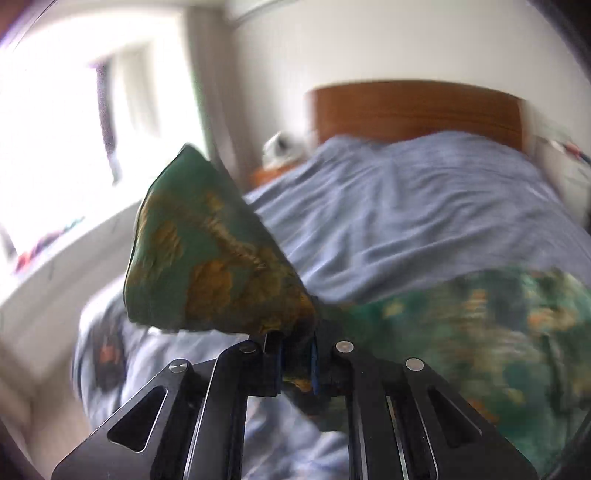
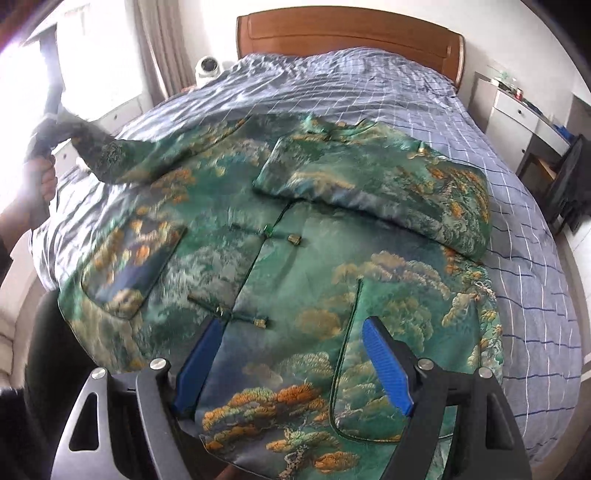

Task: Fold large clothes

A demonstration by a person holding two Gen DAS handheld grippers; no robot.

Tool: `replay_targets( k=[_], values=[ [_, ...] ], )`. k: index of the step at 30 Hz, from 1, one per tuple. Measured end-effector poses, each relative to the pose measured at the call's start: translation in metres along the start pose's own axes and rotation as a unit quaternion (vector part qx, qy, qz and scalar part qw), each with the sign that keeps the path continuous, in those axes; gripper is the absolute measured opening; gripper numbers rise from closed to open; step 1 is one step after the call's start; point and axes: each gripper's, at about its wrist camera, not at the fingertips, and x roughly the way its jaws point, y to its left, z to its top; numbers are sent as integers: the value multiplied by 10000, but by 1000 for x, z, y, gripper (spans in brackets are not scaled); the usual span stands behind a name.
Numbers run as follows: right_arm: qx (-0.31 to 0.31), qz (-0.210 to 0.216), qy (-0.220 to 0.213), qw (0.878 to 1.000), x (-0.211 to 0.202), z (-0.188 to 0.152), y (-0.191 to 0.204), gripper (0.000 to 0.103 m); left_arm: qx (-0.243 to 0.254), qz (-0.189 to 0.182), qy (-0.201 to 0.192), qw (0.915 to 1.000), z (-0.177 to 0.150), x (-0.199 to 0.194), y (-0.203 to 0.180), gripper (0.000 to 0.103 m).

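A green brocade jacket [image 2: 295, 258] with gold tree patterns lies front up on the bed. Its right sleeve [image 2: 388, 192] is folded across the chest. My left gripper [image 1: 295, 354] is shut on the cuff of the left sleeve [image 1: 207, 251] and holds it raised above the bed's left side; it also shows far left in the right wrist view [image 2: 40, 136]. My right gripper [image 2: 291, 332] is open and empty, hovering over the jacket's lower front near the hem.
The bed has a blue checked cover [image 2: 480, 122] and a wooden headboard [image 2: 347, 33]. A white round object [image 2: 208, 66] sits on the left nightstand. A white drawer unit [image 2: 517, 110] stands right. A window and sill [image 1: 55, 147] lie to the left.
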Motion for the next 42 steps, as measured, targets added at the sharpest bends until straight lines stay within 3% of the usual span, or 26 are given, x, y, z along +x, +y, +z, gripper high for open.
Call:
replay_targets(
  k=[3, 7, 12, 15, 18, 20, 24, 26, 27, 28, 30, 34, 39, 42],
  values=[
    [179, -34, -137, 9997, -6, 3, -11, 80, 666, -531, -380, 9956, 14, -30, -68, 9],
    [388, -105, -278, 9988, -15, 2, -30, 80, 1288, -1092, -413, 9848, 1, -47, -148, 9],
    [703, -285, -324, 9966, -20, -2, -63, 80, 1916, -1531, 43, 9695, -49, -44, -230, 9],
    [822, -324, -366, 9954, -19, 1, -78, 80, 2180, -1580, 405, 9622, -84, -31, -258, 9],
    [910, -60, -487, 9946, -10, 17, -91, 80, 2286, -1549, 486, 9599, -104, -26, -260, 9],
    [1187, 439, -494, 9907, 3, 33, -102, 80, 2301, -1537, 450, 9599, -111, -30, -255, 9],
    [2041, 1802, -435, 9612, 50, 86, -122, 80, 2520, -1482, 236, 9560, -120, -39, -254, 10],
    [2336, 2140, -292, 9480, 73, 110, -126, 80, 2752, -1553, 202, 9485, -128, -42, -260, 20],
    [2475, 2363, -244, 9393, 85, 125, -125, 80, 2814, -1650, 220, 9450, -130, -47, -262, 39],
    [2516, 2455, -216, 9359, 91, 131, -124, 80, 2885, -1795, 256, 9402, -133, -51, -264, 69],
    [2603, 2671, -35, 9278, 108, 147, -117, 80, 2959, -1986, 79, 9343, -141, -64, -261, 90],
    [2763, 2771, 504, 9189, 150, 157, -107, 80, 3080, -2276, 119, 9237, -153, -83, -248, 89],
    [2789, 2875, 826, 9125, 186, 160, -95, 80, 2596, -2587, 492, 9291, -152, -94, -209, 89],
    [2581, 2611, 1012, 9246, 206, 167, -78, 80, 2149, -2649, 742, 9371, -145, -91, -186, 89]
  ],
)
